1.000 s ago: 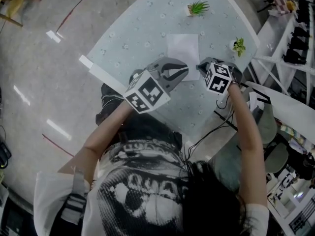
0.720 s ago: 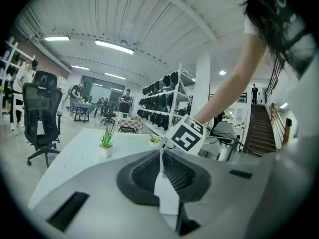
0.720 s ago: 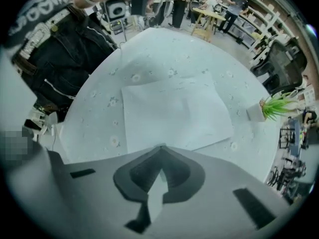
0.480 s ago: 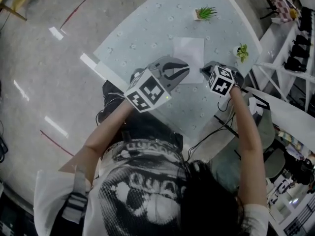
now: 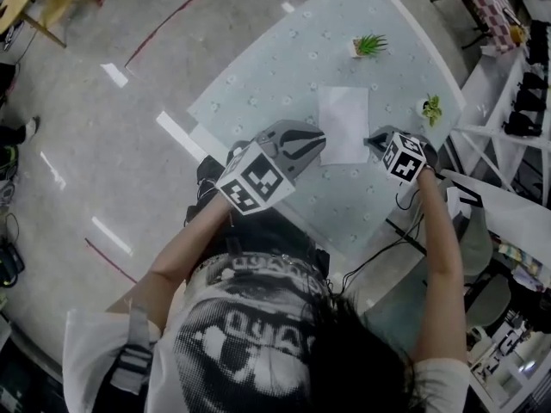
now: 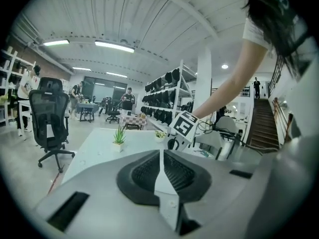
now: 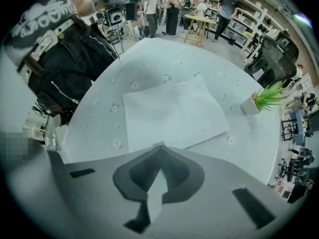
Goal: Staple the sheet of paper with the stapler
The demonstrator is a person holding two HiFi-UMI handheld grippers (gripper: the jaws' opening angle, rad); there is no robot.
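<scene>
A white sheet of paper [image 5: 343,123] lies flat on the pale table [image 5: 275,67]; the right gripper view shows it as the sheet [image 7: 172,113] just ahead of the jaws. My left gripper [image 5: 320,138] hovers at the sheet's near left corner, held roughly level, jaws shut and empty [image 6: 162,152]. At the near right corner my right gripper [image 5: 372,139] points down, jaws shut with nothing between them [image 7: 159,147]. Its marker cube [image 6: 185,124] shows in the left gripper view. No stapler appears in any view.
Two small potted plants stand on the table, one at the far edge [image 5: 368,46] and one at the right edge [image 5: 430,108]. The table's near edge [image 5: 344,248] runs just in front of the person's body. Chairs, shelves and cables crowd the floor to the right.
My left gripper has drawn back leftward, off the sheet's near left corner. The right gripper has stayed at the near right corner. The head view has shifted.
</scene>
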